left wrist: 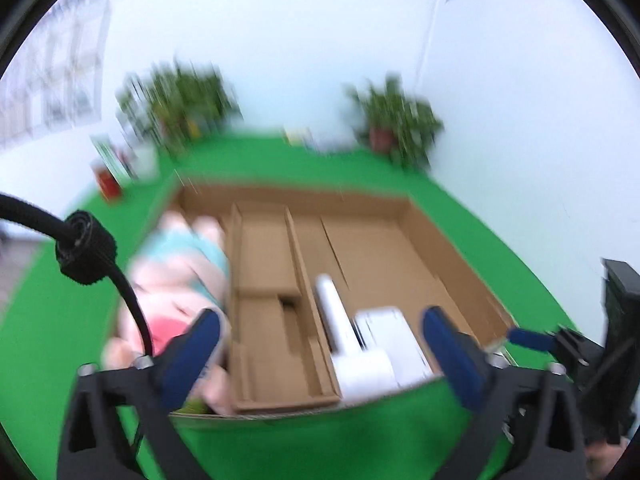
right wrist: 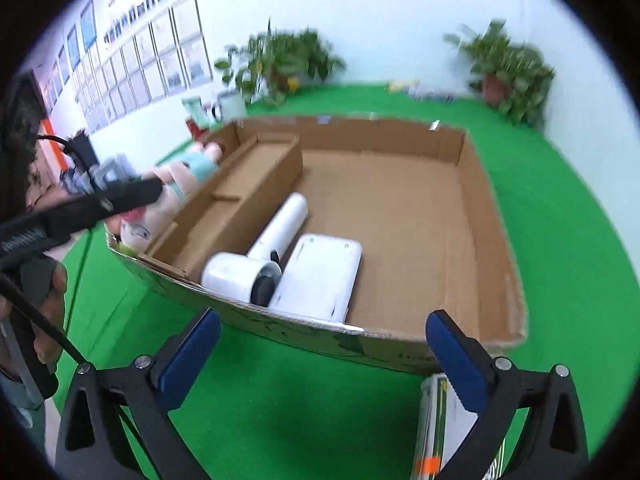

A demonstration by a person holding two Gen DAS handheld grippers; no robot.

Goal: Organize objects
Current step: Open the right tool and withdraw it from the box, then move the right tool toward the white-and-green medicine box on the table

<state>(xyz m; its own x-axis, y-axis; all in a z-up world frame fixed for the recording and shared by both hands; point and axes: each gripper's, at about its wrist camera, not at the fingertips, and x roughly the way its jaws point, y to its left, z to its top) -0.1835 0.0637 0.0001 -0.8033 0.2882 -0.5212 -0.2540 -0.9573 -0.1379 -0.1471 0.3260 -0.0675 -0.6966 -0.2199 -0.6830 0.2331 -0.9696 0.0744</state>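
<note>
Cardboard box (right wrist: 472, 184), smooth white cyl. dryer (right wrist: 256, 256), soft doll (right wrist: 188, 172).

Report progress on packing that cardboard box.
Done: the doll, white hair dryer and flat white device lie in the cardboard box. In hand: nothing; left gripper and right gripper are open. Left: the canister outside, on green cloth.

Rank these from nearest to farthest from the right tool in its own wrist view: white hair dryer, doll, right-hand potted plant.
1. white hair dryer, inside the cardboard box at its near wall, just ahead of the right tool.
2. doll, in the box's far-left compartment.
3. right-hand potted plant, beyond the box by the wall.
</note>
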